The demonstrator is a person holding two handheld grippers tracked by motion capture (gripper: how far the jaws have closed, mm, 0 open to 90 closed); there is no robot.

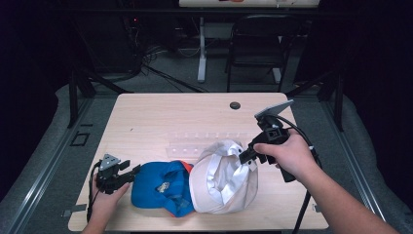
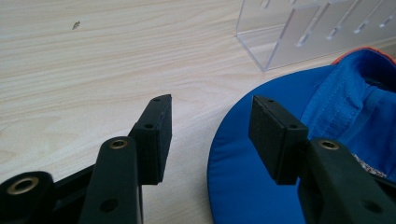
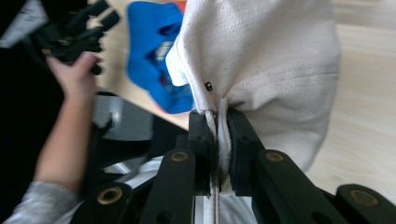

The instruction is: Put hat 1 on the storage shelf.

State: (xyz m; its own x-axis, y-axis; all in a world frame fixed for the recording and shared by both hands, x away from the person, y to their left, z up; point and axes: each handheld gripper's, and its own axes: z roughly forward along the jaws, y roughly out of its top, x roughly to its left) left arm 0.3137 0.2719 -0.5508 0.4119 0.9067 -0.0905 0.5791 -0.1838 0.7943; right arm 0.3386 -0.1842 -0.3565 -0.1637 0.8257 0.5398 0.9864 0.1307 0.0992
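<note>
1. Right tool (image 3: 218, 135) was clamped on the white cap (image 1: 224, 178) edge, cap lifted off the counter (image 1: 156, 117).
2. Left tool (image 2: 210, 126) was open, jaws straddling the blue cap (image 1: 160, 187) brim, near the counter's front.

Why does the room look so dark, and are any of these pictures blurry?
High view: light falls on the table, while the room behind is nearly black. Left gripper view: the blue cap and wood grain are fairly sharp, with soft glare on the clear plastic rack. Right gripper view: the white cap is crisp; the far hand is blurred.
</note>
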